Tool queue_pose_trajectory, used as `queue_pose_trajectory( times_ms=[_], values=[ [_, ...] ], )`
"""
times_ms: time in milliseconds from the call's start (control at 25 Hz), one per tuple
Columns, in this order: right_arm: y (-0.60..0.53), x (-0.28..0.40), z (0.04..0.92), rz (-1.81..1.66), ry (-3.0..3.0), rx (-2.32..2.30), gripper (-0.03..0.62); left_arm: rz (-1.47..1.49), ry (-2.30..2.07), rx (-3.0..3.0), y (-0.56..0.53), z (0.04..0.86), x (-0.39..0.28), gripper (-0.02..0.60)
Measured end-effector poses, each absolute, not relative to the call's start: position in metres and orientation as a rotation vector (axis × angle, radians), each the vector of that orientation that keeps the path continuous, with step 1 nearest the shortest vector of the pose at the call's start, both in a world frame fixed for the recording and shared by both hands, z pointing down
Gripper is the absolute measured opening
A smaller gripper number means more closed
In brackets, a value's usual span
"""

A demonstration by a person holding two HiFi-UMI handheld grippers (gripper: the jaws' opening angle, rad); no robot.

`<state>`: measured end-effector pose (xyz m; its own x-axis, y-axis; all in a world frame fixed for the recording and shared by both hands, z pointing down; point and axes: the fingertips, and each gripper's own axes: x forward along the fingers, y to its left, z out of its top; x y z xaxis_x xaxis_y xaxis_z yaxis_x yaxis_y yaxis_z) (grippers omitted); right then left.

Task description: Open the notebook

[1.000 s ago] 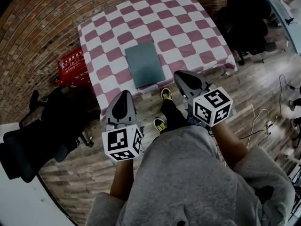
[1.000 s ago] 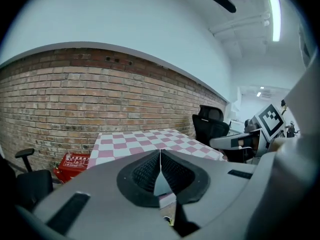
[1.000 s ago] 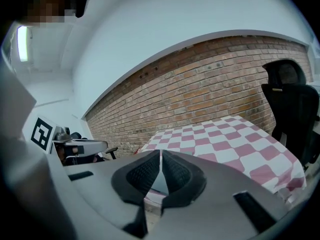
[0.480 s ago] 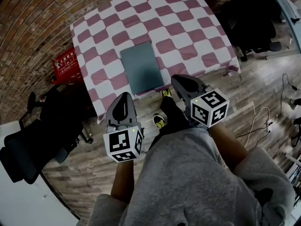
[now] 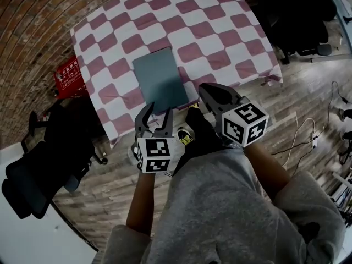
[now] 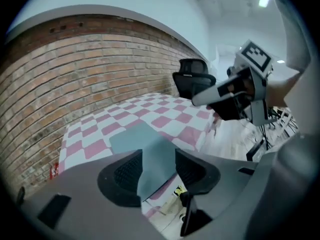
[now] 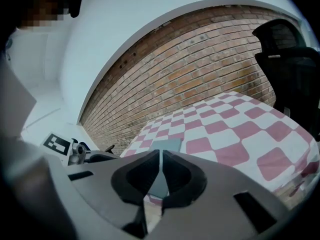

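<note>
Nearest is the person's grey sweatshirt point(image 5: 220, 202), with both bare forearms reaching forward and down from it. The left forearm is drawn in close to the body. Its left claw point(image 5: 156, 117) tilts steeply down towards the near edge of the counter point(image 5: 220, 32), marker cube uppermost. The jaws have just been opening and now stand moderately apart with nothing gripped. In the left gripper view only the notebook's cover shows through the gap, lying further off.

The right claw point(image 5: 208, 89) is held a little higher and flatter, just beside the left, over the counter's near edge. Its jaws are together, leaving only a thin slit, and they hold nothing.

Below the claws a yellow-and-black shoe point(image 5: 186, 136) stands on the wooden floor. Beyond, the grey notebook point(image 5: 159, 80) lies closed and flat on the pink-and-white checked cloth, near the counter's front edge, towards its left side. A red box point(image 5: 69, 77) sits on the floor by the brick wall point(image 5: 33, 32).
</note>
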<state>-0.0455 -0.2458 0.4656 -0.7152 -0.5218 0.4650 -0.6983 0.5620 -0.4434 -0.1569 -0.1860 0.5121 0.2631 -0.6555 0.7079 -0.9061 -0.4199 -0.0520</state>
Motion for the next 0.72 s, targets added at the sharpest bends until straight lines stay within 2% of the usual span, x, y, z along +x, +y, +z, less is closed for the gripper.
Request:
queue_pose_trajectory(
  times_ms=[160,320,520,680,720],
  values=[
    [-0.255,-0.038,0.473,0.916,-2.504,1.03,0.037,1.228,-1.22,2.26,-0.186,0.552,-0.131,0.249],
    [-0.262,-0.032,0.481,0.941,-2.489,1.052,0.037,1.503,-1.091,2.34,-0.191,0.577,-0.117,0.267],
    [-0.27,-0.022,0.485,0.981,-2.477,1.09,0.037,1.64,-0.937,2.37,-0.198,0.595,-0.104,0.267],
    [-0.275,-0.015,0.489,1.0,-2.466,1.11,0.037,1.608,-0.846,2.335,-0.201,0.599,-0.105,0.267],
    [-0.276,-0.014,0.49,1.003,-2.464,1.114,0.037,1.6,-0.829,2.328,-0.201,0.599,-0.105,0.245]
  ],
)
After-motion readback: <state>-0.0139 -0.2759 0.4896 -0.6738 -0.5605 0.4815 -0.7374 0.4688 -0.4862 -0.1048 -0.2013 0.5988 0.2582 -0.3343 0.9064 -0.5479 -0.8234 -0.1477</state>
